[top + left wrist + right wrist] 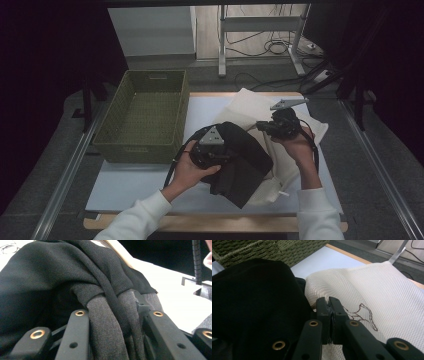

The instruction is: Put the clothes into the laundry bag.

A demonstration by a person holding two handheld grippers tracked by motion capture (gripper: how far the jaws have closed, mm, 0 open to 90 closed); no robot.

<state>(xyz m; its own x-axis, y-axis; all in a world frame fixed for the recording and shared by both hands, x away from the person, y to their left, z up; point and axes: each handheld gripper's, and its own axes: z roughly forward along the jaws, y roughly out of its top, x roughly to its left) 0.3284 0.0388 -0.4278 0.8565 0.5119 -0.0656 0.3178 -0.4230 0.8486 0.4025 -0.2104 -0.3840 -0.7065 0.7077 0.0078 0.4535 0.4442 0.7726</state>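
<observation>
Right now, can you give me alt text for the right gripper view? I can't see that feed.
The right hand-held gripper has its jaws pinched together on the edge of a cream mesh laundry bag bearing a dark outline drawing. A black garment lies bunched beside it, with a green woven basket behind on the white table.

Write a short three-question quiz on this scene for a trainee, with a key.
1. True or false: the basket holds folded clothes.
2. What is bunched between the left gripper's jaws? A) black cloth B) rope C) paper
3. Fill in: the right gripper is pinched on the edge of the cream ____ bag.

Key:
1. False; no clothes show in it.
2. A, the black cloth.
3. mesh; the mesh bag lies on the table beside the cloth.
</observation>
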